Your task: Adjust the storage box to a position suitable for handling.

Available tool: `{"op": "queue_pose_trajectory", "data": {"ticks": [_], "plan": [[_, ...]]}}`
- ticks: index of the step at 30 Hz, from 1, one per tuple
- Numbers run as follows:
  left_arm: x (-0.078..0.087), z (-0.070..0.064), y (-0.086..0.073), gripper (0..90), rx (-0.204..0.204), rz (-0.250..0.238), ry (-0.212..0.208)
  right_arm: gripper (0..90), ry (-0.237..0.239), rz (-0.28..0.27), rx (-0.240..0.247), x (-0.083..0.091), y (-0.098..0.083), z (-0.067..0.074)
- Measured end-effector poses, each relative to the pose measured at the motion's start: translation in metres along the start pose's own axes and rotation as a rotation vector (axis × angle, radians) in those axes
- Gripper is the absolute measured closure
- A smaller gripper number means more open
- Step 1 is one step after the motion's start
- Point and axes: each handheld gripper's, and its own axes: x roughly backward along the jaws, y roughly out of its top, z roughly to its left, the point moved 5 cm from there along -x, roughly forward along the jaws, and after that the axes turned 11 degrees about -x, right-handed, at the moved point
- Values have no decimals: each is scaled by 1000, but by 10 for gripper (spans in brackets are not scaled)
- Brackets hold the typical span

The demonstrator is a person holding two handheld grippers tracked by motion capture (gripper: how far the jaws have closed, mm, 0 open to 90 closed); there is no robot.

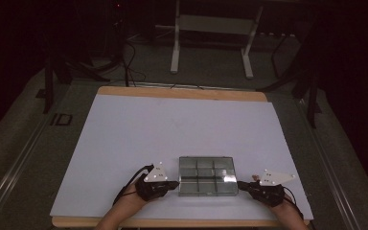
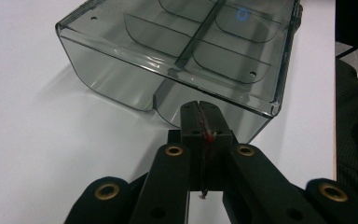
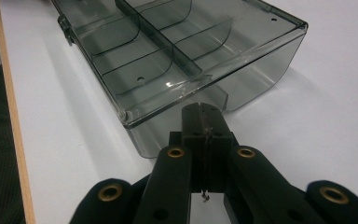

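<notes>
A smoky clear plastic compartment box (image 1: 207,176) lies near the front edge of the white board (image 1: 172,129), its lid down and its dividers showing through. My left gripper (image 1: 175,183) is shut, with its tips against the box's left end. My right gripper (image 1: 240,183) is shut too, at the box's right end. In the left gripper view the closed gripper (image 2: 199,106) meets the end wall of the box (image 2: 182,42) at a central notch, and a red thread shows in the seam between the jaws. The right gripper view has the closed gripper (image 3: 204,109) at the opposite end wall of the box (image 3: 177,42).
The wooden table edge (image 1: 172,222) runs just in front of my hands. A white metal stand (image 1: 211,28) and cables (image 1: 129,67) sit on the floor beyond the table. Dark cloth (image 2: 354,126) hangs off the table's near side.
</notes>
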Motion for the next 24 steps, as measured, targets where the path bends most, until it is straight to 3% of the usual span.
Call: {"op": "queue_pose_trajectory", "data": {"ticks": [24], "plan": [[5,-1,5,899,-1,-9,3,900,17,-16,-1,5,4,2]]}}
